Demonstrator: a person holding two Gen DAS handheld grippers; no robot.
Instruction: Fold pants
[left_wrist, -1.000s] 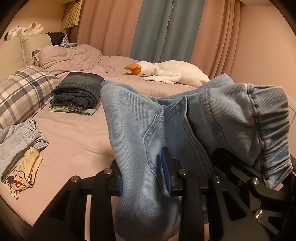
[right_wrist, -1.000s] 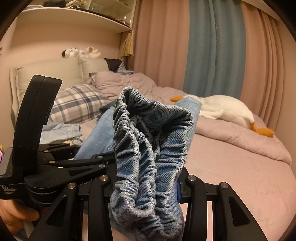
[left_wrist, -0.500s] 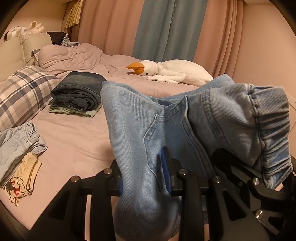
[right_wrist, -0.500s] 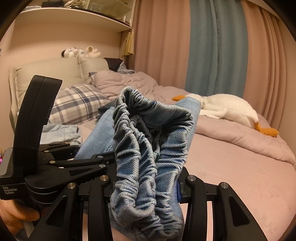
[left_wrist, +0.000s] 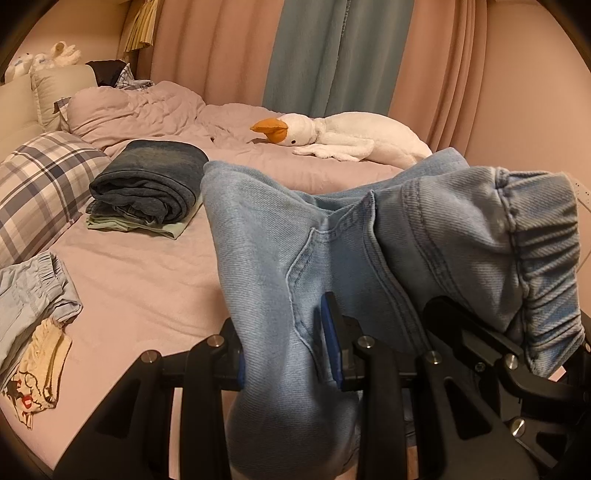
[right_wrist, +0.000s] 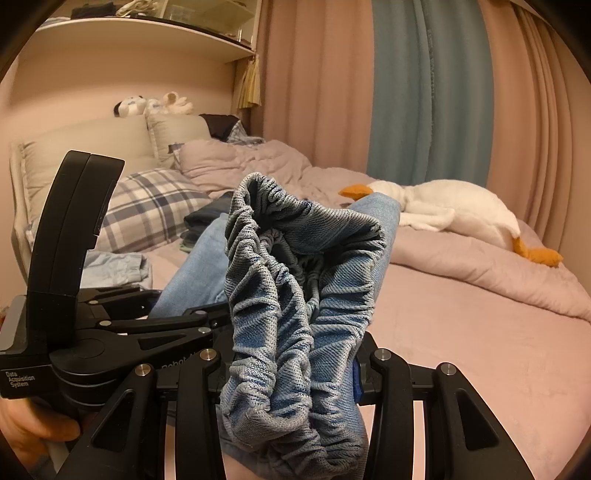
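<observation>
Left wrist view: left gripper (left_wrist: 286, 350) and right gripper (right_wrist: 291, 365) each clamp the light-blue pants (left_wrist: 332, 240), lifted above the bed (left_wrist: 147, 280); folding appears barely begun.

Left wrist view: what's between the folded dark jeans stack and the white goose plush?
Only bare pink bedsheet lies between the folded dark jeans stack and the white goose plush, seen in the left wrist view.
</observation>
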